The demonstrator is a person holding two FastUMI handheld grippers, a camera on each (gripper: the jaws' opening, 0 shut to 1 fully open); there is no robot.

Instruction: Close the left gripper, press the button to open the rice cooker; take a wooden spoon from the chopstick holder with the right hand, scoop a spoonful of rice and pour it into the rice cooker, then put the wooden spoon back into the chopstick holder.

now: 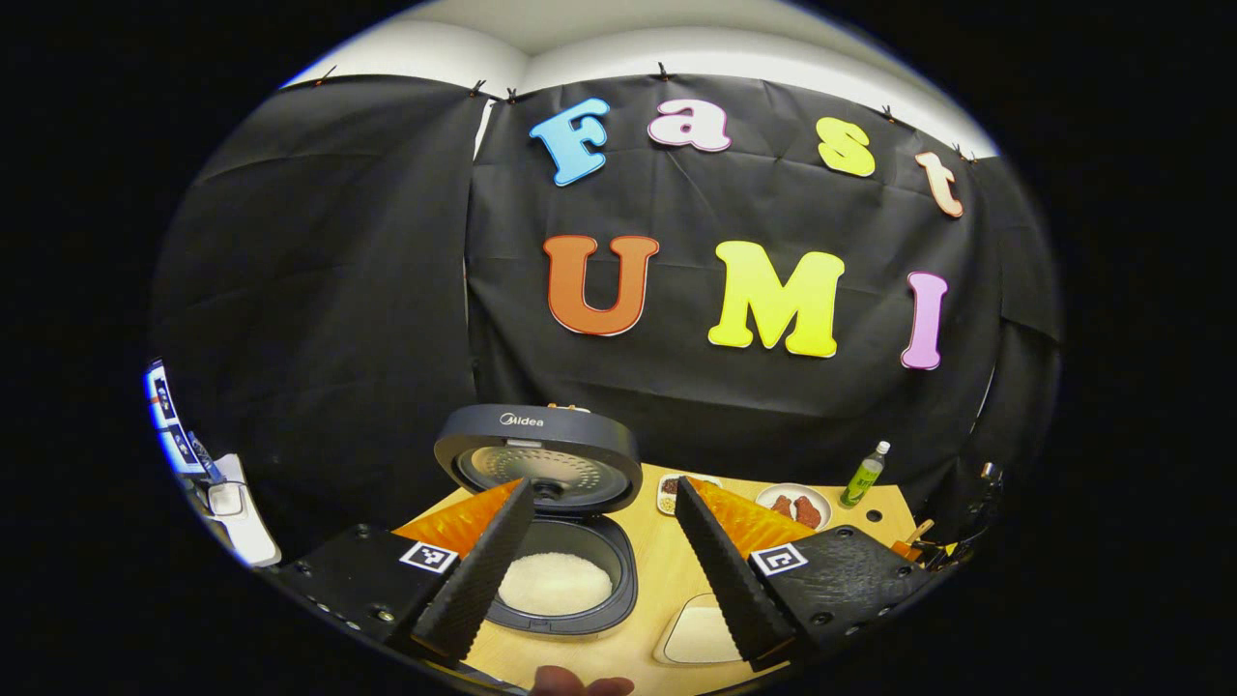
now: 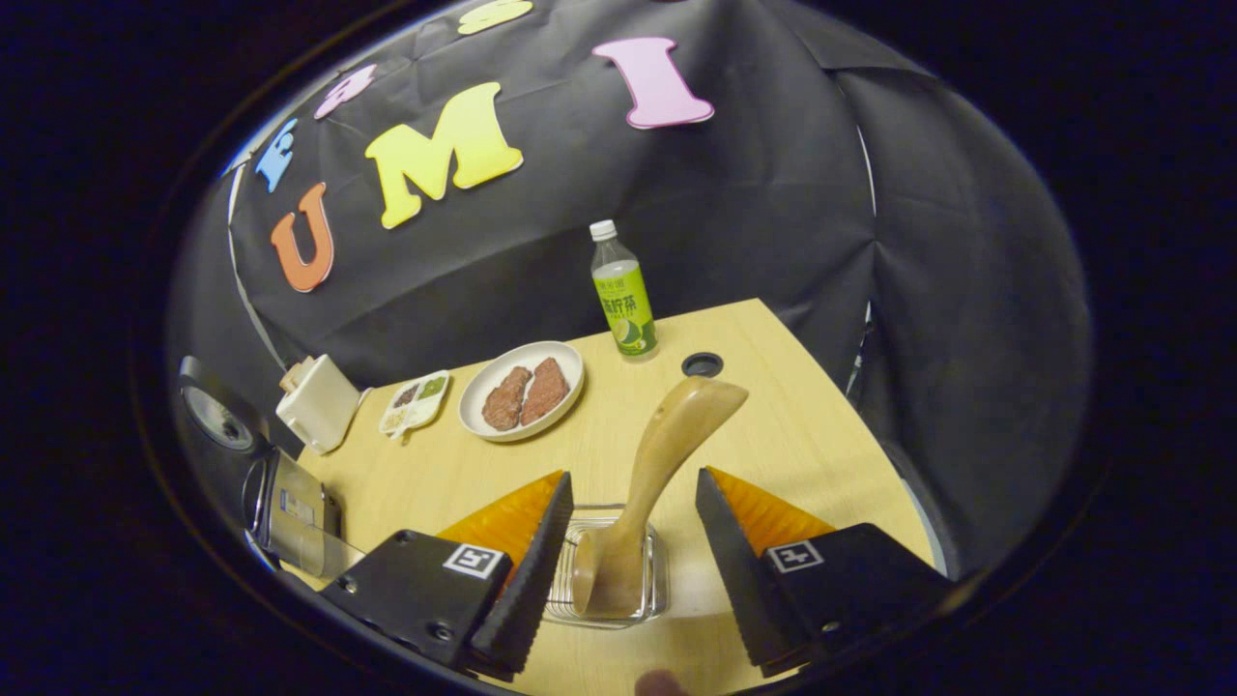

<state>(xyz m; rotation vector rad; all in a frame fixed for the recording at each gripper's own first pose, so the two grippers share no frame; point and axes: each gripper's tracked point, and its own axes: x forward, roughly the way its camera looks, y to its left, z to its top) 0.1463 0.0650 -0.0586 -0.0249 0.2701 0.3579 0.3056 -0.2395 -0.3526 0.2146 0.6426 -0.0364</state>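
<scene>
- Left gripper [image 1: 604,570] gapes wide, empty, over the black lid-up rice cooker [image 1: 556,517] holding white rice.
- Right gripper [image 2: 628,570] is open, empty; the pale wooden spoon [image 2: 643,503] stands at twelve o'clock in a clear ribbed glass holder [image 2: 609,570].
- Risk: one finger nudging the spoon could tip it out.

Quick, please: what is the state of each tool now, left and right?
Left tool: open, holding nothing, above the open cooker.
Right tool: open, holding nothing; the spoon stands between its fingers, untouched.
</scene>
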